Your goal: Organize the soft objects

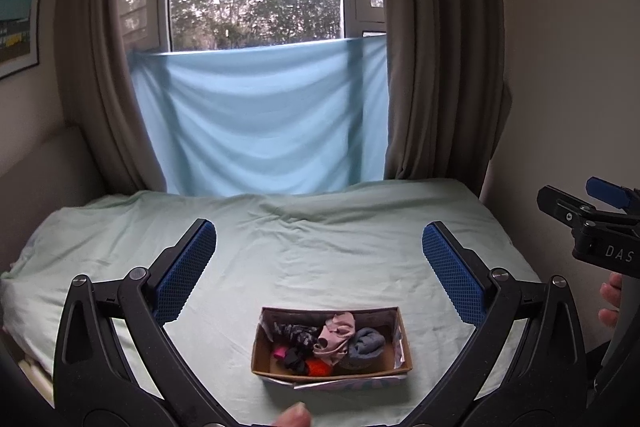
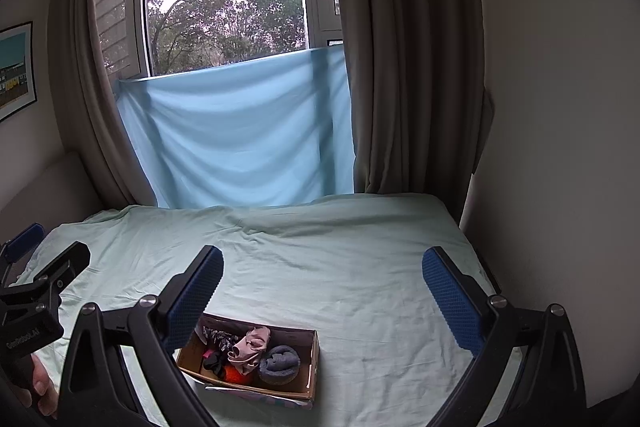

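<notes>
I hold both tongs level above the near edge of the bed (image 1: 320,251), the left tongs (image 1: 319,269) and right tongs (image 2: 322,293) each spread wide with nothing between the blue pads. The cardboard box (image 1: 403,341) sits on the sheet near that edge, packed with soft things: a pink cloth (image 1: 338,335), a grey-blue sock roll (image 1: 366,345), dark and orange pieces. My left camera catches the right tongs and fingers (image 1: 610,301) at its right margin; the right camera shows the box lower left, behind its own left pad.
</notes>
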{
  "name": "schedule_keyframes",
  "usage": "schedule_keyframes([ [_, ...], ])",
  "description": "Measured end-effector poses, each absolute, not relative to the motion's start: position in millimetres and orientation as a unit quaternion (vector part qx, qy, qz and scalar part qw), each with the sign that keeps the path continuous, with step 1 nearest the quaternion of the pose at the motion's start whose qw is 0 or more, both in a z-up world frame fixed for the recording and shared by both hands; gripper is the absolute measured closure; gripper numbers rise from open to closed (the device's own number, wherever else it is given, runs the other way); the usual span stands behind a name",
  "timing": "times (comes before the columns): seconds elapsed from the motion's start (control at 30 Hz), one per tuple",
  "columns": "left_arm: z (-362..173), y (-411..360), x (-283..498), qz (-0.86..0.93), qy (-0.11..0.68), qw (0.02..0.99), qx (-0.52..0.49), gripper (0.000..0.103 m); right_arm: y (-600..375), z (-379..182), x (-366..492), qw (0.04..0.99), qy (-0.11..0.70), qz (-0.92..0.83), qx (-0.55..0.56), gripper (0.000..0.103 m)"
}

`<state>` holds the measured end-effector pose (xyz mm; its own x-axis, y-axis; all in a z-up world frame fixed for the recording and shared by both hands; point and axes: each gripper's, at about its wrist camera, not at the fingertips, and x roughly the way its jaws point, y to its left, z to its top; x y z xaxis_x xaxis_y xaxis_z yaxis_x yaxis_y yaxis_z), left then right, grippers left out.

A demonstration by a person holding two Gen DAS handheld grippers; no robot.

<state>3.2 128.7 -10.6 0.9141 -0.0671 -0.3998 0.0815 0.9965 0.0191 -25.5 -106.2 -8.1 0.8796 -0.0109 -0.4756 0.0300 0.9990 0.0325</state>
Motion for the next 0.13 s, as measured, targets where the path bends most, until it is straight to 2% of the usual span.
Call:
schedule_keyframes([
  [0.13,-13.0,126.1,6.5,-0.040,0.205,0.978,0.019,0.000,-105.1,-11.2,-20.5,0.968,0.252,-0.010,0.017,0.004],
])
